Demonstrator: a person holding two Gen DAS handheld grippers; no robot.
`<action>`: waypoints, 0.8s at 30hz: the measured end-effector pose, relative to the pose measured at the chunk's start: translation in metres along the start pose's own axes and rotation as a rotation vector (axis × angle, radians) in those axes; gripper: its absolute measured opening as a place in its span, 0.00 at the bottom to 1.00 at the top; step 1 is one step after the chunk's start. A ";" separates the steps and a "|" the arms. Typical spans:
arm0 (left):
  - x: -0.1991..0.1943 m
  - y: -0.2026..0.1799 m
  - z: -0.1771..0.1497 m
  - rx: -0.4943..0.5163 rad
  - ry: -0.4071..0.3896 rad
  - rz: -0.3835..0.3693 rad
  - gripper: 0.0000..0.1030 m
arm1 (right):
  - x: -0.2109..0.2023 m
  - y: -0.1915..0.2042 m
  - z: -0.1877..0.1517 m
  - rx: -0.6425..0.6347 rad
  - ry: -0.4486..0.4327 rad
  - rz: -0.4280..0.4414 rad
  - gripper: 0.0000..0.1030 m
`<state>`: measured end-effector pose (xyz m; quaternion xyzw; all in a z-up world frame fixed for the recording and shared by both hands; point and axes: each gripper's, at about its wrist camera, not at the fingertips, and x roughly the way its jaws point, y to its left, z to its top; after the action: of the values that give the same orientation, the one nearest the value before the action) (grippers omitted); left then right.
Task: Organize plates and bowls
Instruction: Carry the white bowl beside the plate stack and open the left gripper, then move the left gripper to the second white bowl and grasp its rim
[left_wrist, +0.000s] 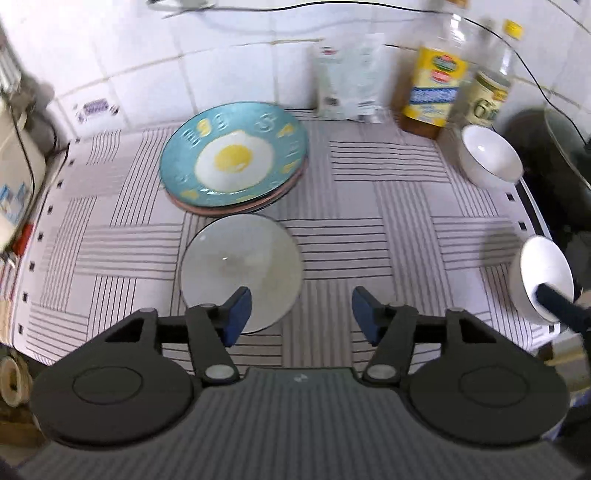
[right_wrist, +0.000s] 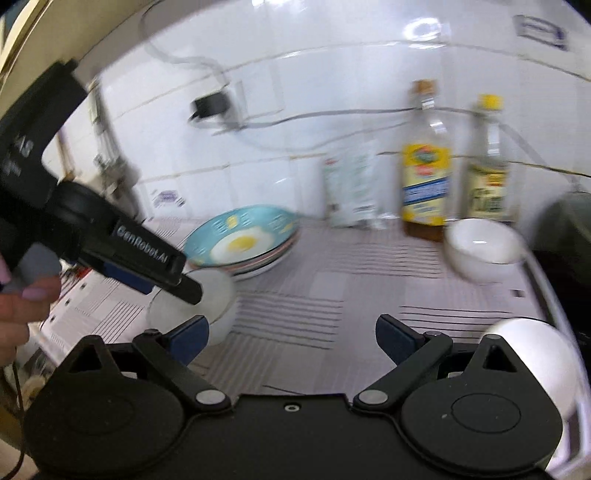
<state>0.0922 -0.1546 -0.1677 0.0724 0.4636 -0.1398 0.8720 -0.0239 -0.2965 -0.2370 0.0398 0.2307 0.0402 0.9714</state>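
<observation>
A frosted glass plate (left_wrist: 240, 266) lies flat on the striped cloth (left_wrist: 369, 206), just beyond my left gripper (left_wrist: 301, 314), which hangs above its near edge. That gripper is open with nothing between its blue pads. Behind it a teal fried-egg plate (left_wrist: 234, 153) tops a stack of plates. One white bowl (left_wrist: 489, 158) stands at the back right, and another white bowl (left_wrist: 541, 273) at the cloth's right edge. My right gripper (right_wrist: 291, 332) is open and empty, with that near bowl (right_wrist: 528, 350) at its right side. The left gripper (right_wrist: 147, 262) hovers over the frosted plate (right_wrist: 218, 295).
Two oil bottles (left_wrist: 432, 81) and a white packet (left_wrist: 349, 77) stand against the tiled back wall. A dark pot (left_wrist: 554, 147) sits off the cloth's right side, and a pale appliance (left_wrist: 14, 166) stands at the left. A black cable (right_wrist: 332, 114) runs along the wall.
</observation>
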 end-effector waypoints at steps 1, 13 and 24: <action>-0.003 -0.009 0.001 0.015 -0.005 -0.013 0.62 | -0.007 -0.007 0.000 0.012 -0.010 -0.020 0.96; -0.002 -0.084 -0.002 0.136 -0.023 -0.068 0.77 | -0.067 -0.081 -0.023 0.177 -0.074 -0.249 0.94; 0.047 -0.138 -0.005 0.181 -0.021 -0.143 0.78 | -0.063 -0.126 -0.056 0.337 -0.076 -0.347 0.89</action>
<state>0.0708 -0.2924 -0.2093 0.1162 0.4437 -0.2436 0.8545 -0.0976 -0.4246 -0.2709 0.1627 0.2008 -0.1678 0.9513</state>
